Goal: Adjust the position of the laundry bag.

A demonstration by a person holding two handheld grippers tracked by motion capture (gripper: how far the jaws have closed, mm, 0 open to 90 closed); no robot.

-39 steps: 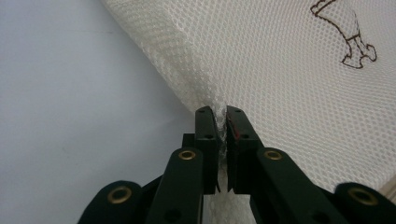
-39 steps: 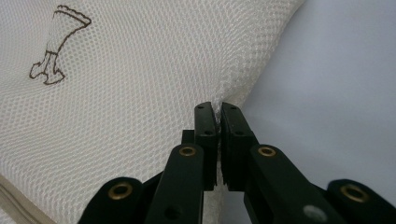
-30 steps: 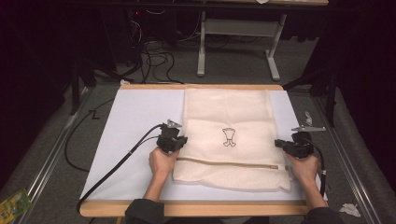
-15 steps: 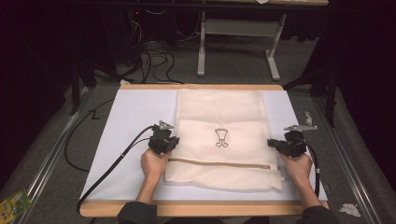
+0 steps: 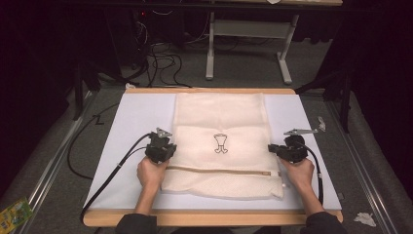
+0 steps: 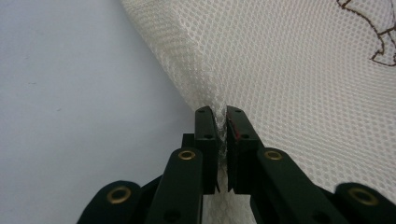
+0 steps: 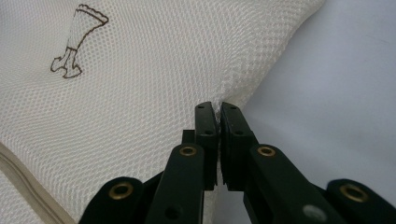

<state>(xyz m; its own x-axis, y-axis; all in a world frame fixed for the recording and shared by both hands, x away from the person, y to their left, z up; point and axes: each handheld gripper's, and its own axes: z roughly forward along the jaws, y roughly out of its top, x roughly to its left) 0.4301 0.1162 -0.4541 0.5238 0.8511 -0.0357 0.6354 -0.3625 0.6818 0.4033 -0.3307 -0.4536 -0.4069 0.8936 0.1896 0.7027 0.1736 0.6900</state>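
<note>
A cream mesh bag (image 5: pixel 219 117) with a small brown emblem (image 5: pixel 220 144) lies flat on the white mat (image 5: pixel 136 112). A zip line (image 5: pixel 219 170) crosses its near part. My left gripper (image 5: pixel 165 152) is shut on the bag's left edge, with mesh (image 6: pixel 303 84) pinched between the jaws at the left gripper (image 6: pixel 222 114). On the opposite side, my right gripper (image 5: pixel 273 149) is shut on the right edge. In the right gripper view the right gripper (image 7: pixel 218 109) clamps the mesh (image 7: pixel 140 93) beside the emblem (image 7: pixel 77 42).
The mat sits on a wooden-edged table (image 5: pixel 209 218). Black cables (image 5: pixel 112 175) trail from the left gripper over the mat's left part. On the floor lie a green packet (image 5: pixel 14 212) at the left and crumpled paper (image 5: pixel 363 218) at the right. A grey desk frame (image 5: pixel 248 48) stands behind.
Both grippers have slid to the left across the table, and the bag has moved left with them. Both stay shut on its edges.
</note>
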